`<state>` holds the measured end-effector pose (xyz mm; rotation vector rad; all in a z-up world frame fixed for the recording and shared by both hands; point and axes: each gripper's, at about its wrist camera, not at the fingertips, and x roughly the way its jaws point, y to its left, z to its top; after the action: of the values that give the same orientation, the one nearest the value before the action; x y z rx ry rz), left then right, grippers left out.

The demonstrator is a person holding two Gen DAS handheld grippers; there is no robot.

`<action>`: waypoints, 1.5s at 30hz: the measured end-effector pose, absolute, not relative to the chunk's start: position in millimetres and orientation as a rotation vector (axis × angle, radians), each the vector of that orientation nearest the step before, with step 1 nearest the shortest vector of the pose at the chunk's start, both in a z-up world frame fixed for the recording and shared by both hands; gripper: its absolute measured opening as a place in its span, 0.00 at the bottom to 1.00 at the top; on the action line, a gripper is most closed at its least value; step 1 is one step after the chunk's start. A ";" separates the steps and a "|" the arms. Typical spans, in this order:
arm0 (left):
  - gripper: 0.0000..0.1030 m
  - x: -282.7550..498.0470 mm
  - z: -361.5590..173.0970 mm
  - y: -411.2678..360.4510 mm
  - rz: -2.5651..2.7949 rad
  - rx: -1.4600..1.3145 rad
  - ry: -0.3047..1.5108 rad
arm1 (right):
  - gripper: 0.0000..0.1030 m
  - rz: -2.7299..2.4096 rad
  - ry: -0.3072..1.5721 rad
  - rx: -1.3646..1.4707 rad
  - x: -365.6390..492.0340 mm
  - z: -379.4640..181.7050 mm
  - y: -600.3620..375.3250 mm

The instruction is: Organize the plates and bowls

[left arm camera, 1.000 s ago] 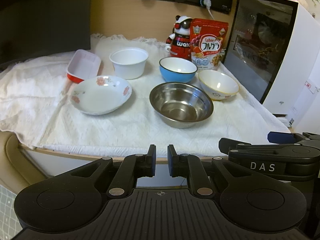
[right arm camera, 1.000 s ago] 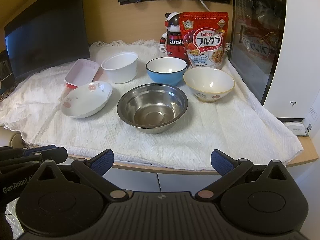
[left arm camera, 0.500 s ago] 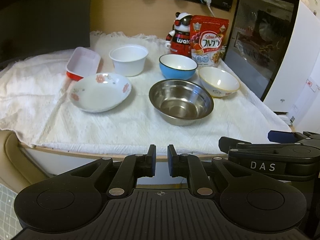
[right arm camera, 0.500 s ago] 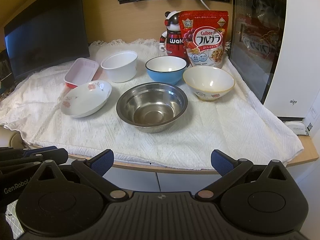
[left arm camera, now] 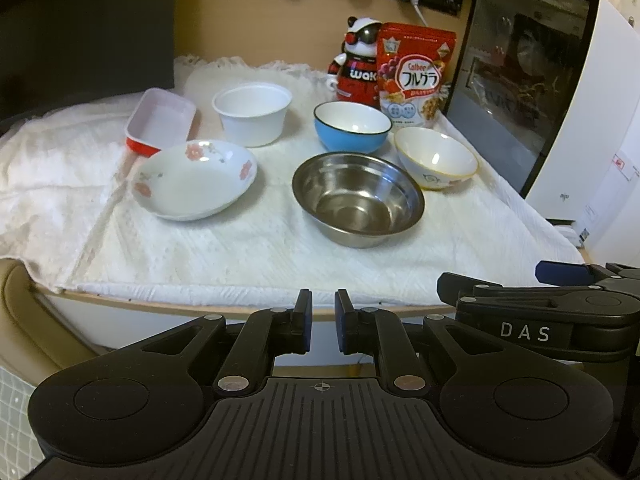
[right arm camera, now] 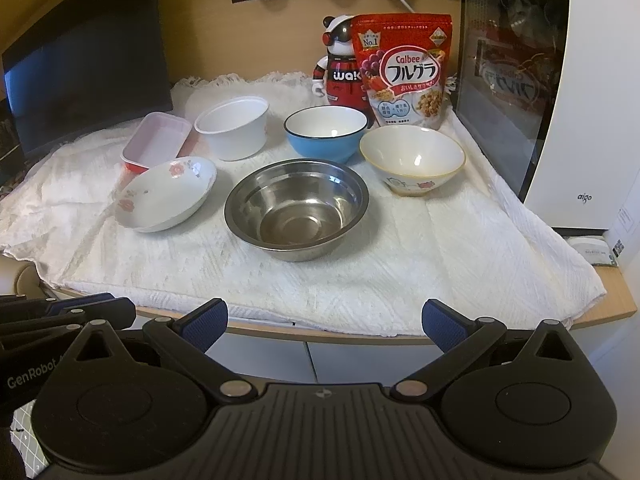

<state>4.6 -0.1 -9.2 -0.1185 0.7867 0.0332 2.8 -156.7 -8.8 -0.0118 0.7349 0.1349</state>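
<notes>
Six pieces of tableware sit untouched on a white cloth (right arm camera: 360, 280) as two handheld grippers wait short of the counter's front edge. Nothing has changed over the past second: no dish has shifted and both tools hold their place, so the sorting appears not yet begun. The left gripper (left arm camera: 323, 322) has its fingers closed to a narrow slit on nothing; the right gripper (right arm camera: 325, 322) stands wide open and empty.

The steel bowl (right arm camera: 296, 208) lies nearest, centre front, with the flowered plate (right arm camera: 166, 196) just beside it on the left. Behind run a red-and-white tray (right arm camera: 156, 144), a white tub (right arm camera: 234, 128), a blue bowl (right arm camera: 325, 134) and a cream bowl (right arm camera: 412, 160). Bare cloth along the front gives free room to approach; the white appliance (right arm camera: 580, 120) walls off the right, and the cereal bag (right arm camera: 406, 72) crowds the back.
</notes>
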 end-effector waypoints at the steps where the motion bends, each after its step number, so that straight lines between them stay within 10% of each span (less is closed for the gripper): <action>1: 0.14 5.2 -9.1 0.1 0.032 -0.119 0.788 | 1.00 0.134 0.736 -0.012 3.2 -8.6 -157.0; 45: 0.15 107.5 -16.8 50.3 0.023 -0.173 0.773 | 1.00 0.098 0.688 0.097 93.5 -14.3 -168.7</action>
<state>107.5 50.3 -16.8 -0.1731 0.7732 0.0231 93.5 -168.7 -14.3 0.0971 0.6883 0.0977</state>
